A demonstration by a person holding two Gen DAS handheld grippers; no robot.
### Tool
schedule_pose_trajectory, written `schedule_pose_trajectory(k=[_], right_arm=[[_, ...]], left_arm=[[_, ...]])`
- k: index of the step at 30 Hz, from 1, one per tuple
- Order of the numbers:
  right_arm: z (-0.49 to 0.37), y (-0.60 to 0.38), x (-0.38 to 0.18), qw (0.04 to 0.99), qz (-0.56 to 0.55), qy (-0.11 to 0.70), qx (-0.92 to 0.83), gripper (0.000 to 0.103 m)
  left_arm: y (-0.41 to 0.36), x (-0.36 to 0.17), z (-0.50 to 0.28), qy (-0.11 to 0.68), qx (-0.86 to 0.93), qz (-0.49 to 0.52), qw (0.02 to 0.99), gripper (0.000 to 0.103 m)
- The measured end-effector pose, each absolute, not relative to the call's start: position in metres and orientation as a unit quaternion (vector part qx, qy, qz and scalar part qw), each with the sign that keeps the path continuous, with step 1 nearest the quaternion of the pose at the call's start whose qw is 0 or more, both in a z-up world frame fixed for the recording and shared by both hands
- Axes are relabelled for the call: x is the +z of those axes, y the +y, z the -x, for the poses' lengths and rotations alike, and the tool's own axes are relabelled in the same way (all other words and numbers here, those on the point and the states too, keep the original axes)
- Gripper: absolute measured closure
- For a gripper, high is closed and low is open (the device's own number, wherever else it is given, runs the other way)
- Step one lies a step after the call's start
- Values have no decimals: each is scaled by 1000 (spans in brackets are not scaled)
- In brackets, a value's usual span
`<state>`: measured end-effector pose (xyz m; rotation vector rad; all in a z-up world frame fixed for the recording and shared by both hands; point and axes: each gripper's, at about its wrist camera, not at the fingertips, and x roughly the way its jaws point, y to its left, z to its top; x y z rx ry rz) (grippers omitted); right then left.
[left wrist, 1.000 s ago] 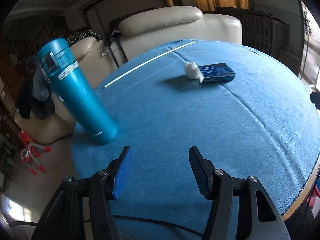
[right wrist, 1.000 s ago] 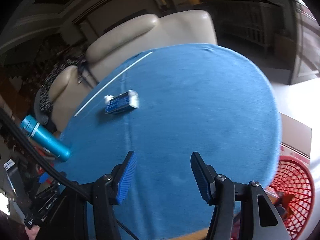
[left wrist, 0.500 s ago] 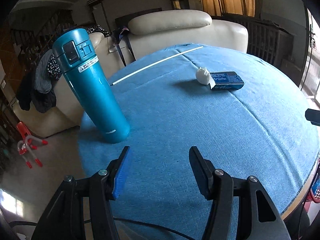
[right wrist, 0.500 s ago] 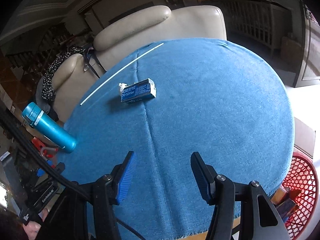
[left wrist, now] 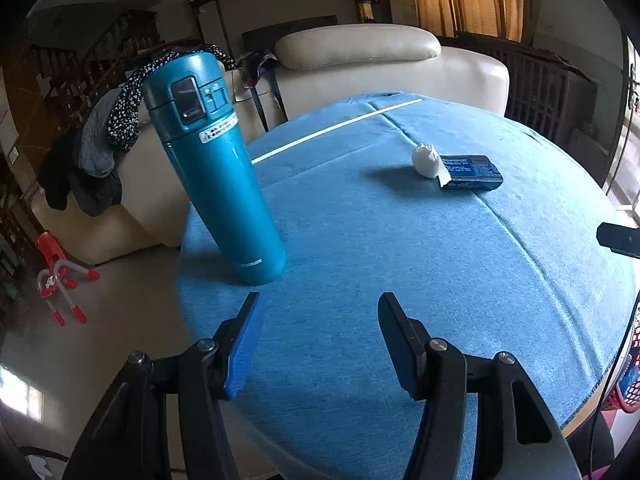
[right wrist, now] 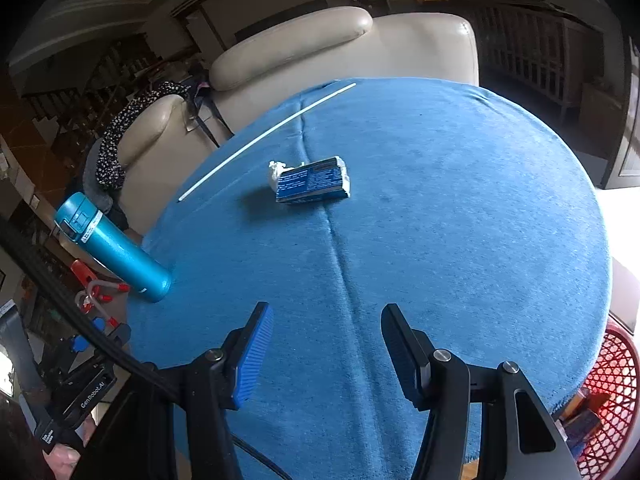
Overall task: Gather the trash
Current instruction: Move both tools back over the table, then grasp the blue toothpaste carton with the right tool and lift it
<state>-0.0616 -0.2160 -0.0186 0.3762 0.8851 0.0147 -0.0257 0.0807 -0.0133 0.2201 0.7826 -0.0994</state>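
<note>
On the round table's blue cloth [left wrist: 400, 264] [right wrist: 460, 220] lie a crumpled white paper ball [left wrist: 427, 159] [right wrist: 276, 172] and, touching it, a flat blue carton [left wrist: 472, 172] [right wrist: 314, 181]. A long white straw [left wrist: 332, 131] [right wrist: 264, 136] lies near the far edge. My left gripper [left wrist: 318, 308] hovers open over the near part of the cloth, nothing between its fingers. My right gripper [right wrist: 326, 318] is open too, over the near side, well short of the carton. A red mesh basket [right wrist: 608, 392] [left wrist: 630, 384] stands low beside the table at the right.
A tall teal flask [left wrist: 212, 168] [right wrist: 114, 250] stands upright near the table's left edge, just ahead of my left gripper. Cream sofas [left wrist: 360, 68] [right wrist: 320, 52] with clothes draped over them stand behind the table. A red and white toy [left wrist: 60, 280] lies on the floor at left.
Both wrist views have shifted: the flask, the carton and the paper ball have slid rightward in them as both grippers moved sideways. The jaws' spread is unchanged.
</note>
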Motion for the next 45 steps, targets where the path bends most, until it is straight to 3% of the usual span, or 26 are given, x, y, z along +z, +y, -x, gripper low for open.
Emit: schedule_pose_trajectory(k=[14,22,31,45], right_arm=[[-6,-220,-11,891,-169,421,19,42],[-122,-213,-28,882,-170,439,6,58],[-201,-200,-59,872,-176,453,-56,59],[-148,-183,-82,858,-164,487,1,62]], left_arm=[[86,-22,30,406,-37,-117,906,43],[95,-28,53,421,-19,-122,899,43],[98,-38,70,443,-29,-121,888,43],[76,-33,62,444,-46,-137,884,43]])
